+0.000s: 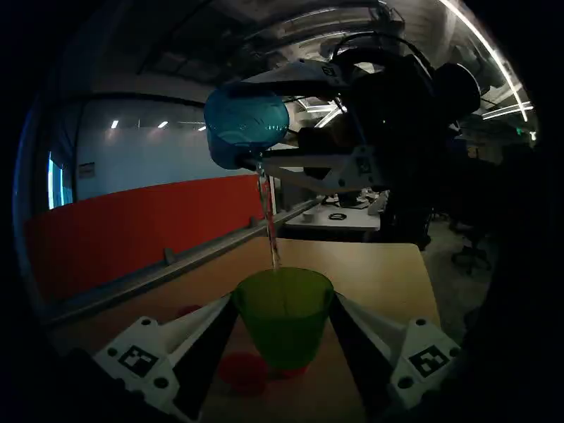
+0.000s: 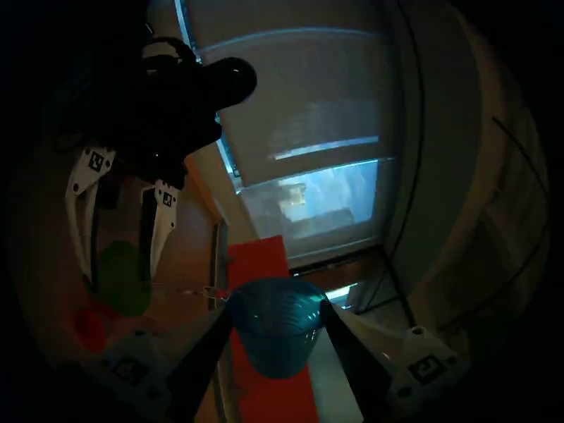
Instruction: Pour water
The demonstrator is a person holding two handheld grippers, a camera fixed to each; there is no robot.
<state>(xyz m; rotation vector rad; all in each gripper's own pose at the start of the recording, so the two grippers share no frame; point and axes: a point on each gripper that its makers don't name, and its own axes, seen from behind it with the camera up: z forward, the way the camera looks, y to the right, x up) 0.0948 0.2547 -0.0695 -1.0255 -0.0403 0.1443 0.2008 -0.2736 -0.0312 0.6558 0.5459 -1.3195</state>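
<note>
We steady the right gripper (image 2: 275,307), pinching the tilted blue cup (image 2: 275,340), so its stream (image 1: 268,218) lands inside the green cup (image 1: 284,321) the left gripper (image 1: 283,299) pinches.

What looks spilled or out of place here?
Nothing stands out. The blue cup is tilted, but deliberately: its thin water stream falls into the green cup held below it, seemingly inside the rim.

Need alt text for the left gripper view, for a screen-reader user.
A thin stream of water falls from a tilted blue cup, held by the right tool, into a green cup gripped upright by the left tool. Below is a wooden table with a red partition beside it.
</note>
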